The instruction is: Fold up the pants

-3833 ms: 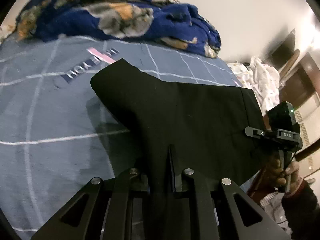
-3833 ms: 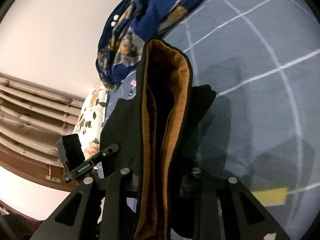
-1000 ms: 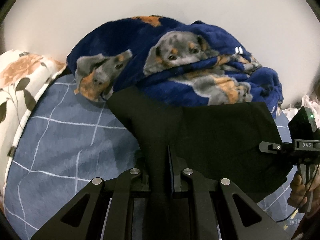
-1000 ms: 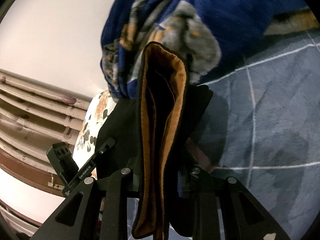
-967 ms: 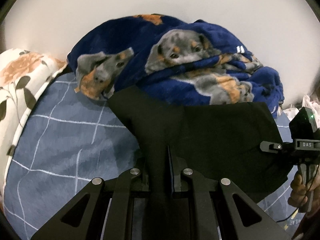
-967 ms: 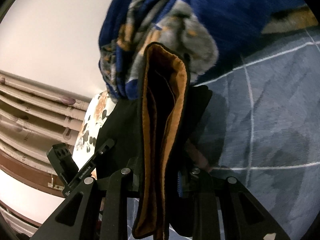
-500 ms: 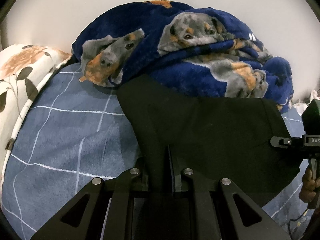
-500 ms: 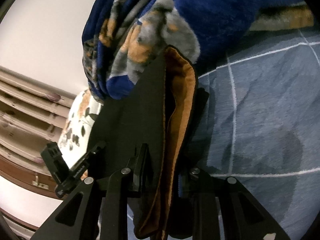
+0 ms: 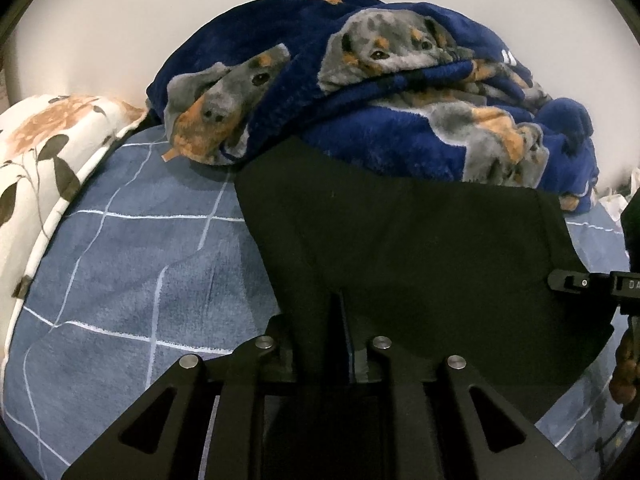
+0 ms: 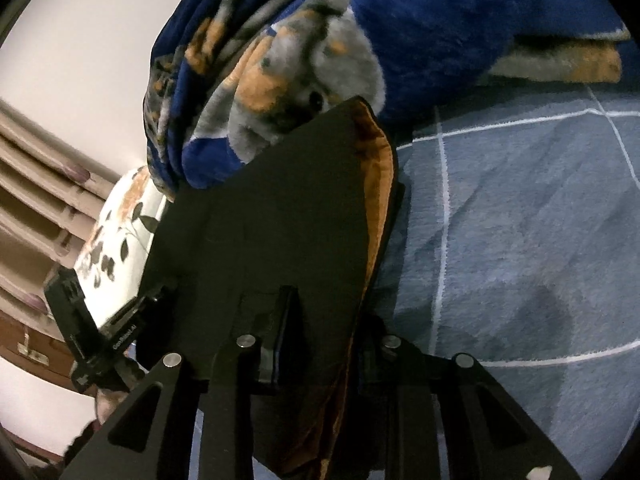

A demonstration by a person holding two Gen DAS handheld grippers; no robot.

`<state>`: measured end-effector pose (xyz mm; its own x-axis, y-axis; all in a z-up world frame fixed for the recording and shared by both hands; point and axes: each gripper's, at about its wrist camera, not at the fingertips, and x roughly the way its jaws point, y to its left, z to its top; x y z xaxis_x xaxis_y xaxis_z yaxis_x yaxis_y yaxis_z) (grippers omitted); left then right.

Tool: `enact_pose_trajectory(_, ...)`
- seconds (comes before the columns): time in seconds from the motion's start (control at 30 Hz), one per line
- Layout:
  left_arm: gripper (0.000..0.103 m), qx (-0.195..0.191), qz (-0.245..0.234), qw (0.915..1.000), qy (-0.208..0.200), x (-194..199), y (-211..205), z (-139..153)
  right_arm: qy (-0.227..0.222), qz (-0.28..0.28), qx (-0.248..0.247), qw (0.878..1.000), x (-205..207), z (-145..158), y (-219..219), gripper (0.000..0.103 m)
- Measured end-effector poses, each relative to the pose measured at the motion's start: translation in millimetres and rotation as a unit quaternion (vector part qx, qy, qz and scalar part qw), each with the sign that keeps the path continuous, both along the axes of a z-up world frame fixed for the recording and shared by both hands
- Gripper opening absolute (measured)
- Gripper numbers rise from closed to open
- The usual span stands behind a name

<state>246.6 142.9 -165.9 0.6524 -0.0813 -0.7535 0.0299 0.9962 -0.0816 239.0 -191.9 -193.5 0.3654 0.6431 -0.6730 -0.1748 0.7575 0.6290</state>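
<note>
Against the bed's far edge, both the left gripper and right gripper clamp the black orange-lined pants; lower both corners evenly, keeping the cloth taut and off the blue dog-print blanket.

The bed is covered by a blue-grey bedspread crossed by thin white lines in a wide grid, its fabric lightly rumpled. At its far side, against the pale wall, lies a heaped navy fleece blanket printed with grey-and-tan dogs — its folds bunched and overlapping. Beside the blanket, at the left edge of the bed, sits a white pillow with an orange floral and dark leaf print. Black pants with a tan-orange lining spread over the bedspread, their far edge reaching the foot of the blanket.
</note>
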Motion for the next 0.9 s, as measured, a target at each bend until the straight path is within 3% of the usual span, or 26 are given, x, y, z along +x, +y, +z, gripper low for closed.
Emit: enact_pose_trajectory(0.9,0.033,-0.007,0.027,0.9995,-0.016,-3,7,-10,-0.101,-0.015,-0.078,0.992,-18,4,20,0.031)
